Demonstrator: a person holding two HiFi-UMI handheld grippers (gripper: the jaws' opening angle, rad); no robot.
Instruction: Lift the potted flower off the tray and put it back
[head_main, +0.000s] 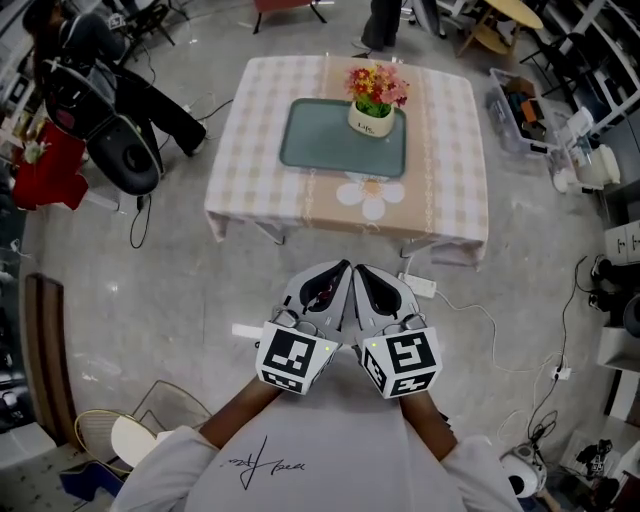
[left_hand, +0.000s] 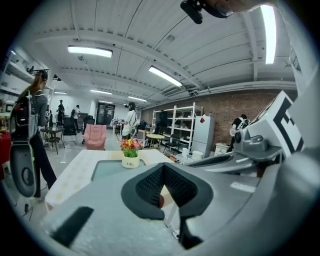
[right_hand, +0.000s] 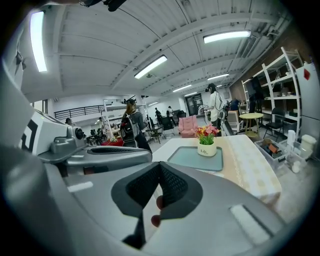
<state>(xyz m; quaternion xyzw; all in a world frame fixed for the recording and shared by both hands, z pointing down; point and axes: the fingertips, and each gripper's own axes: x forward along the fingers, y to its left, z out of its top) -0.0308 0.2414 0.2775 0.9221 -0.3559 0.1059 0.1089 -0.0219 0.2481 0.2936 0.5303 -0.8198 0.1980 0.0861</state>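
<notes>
Potted flower (head_main: 375, 98) sits on tray (head_main: 320, 140) on checked table (head_main: 450, 170) over grey floor (head_main: 150, 300); left tool (head_main: 344, 270), right tool (head_main: 361, 272) closed.

the person wears a white short-sleeved shirt (head_main: 300, 450) with a dark, handwriting-like scrawl (head_main: 262, 460) on the chest. the left gripper (head_main: 343, 270) and the right gripper (head_main: 360, 272) have smooth pale grey shells that taper to a point. their jaws are lined with black ribbed pads (left_hand: 149, 186). each gripper carries a white cube (head_main: 293, 358) printed with black square markers, with a small green light at one corner.
</notes>
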